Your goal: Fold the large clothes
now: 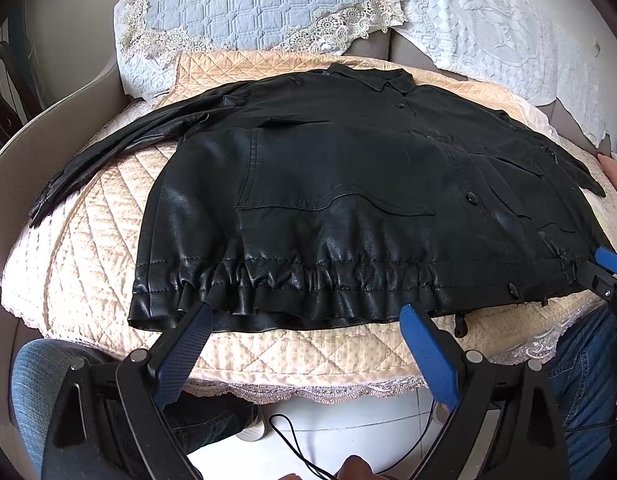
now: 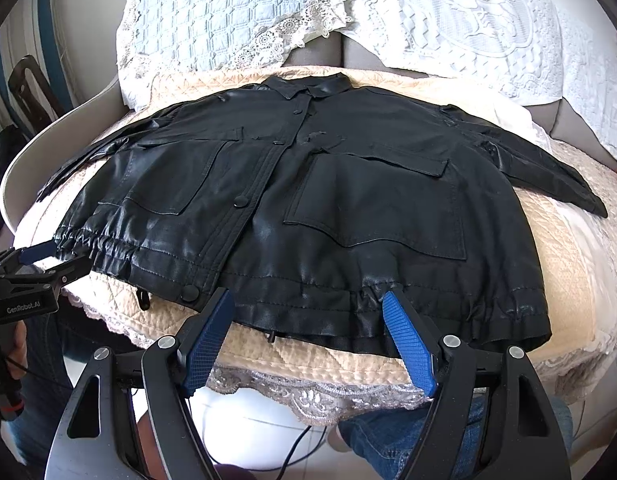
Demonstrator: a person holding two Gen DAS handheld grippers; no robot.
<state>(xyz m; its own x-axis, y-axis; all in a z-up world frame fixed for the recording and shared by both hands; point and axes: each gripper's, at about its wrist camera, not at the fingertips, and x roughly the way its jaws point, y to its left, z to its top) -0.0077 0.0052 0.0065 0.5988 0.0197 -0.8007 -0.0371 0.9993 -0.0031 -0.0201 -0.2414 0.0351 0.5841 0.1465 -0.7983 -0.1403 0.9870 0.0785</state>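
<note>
A black leather-look jacket (image 1: 328,184) (image 2: 308,208) lies flat and front up on a quilted beige sofa cushion (image 1: 88,256) (image 2: 564,264), collar away from me and both sleeves spread outward. Its gathered elastic hem (image 1: 308,280) (image 2: 348,312) faces me. My left gripper (image 1: 306,316) stands open at the hem's left part, blue pads spread wide and nothing between them. My right gripper (image 2: 308,300) is open too, its fingertips at the hem's right part. The left gripper (image 2: 48,260) also shows at the left edge of the right wrist view, and the right gripper (image 1: 604,268) at the right edge of the left wrist view.
A pale blue quilted cover with lace trim (image 1: 248,4) (image 2: 228,16) and a white lace cloth (image 1: 488,28) (image 2: 468,24) drape the sofa back. The person's jeans-clad legs (image 1: 36,384) (image 2: 392,436) are below the cushion edge. A black cable (image 1: 300,452) trails over the white floor.
</note>
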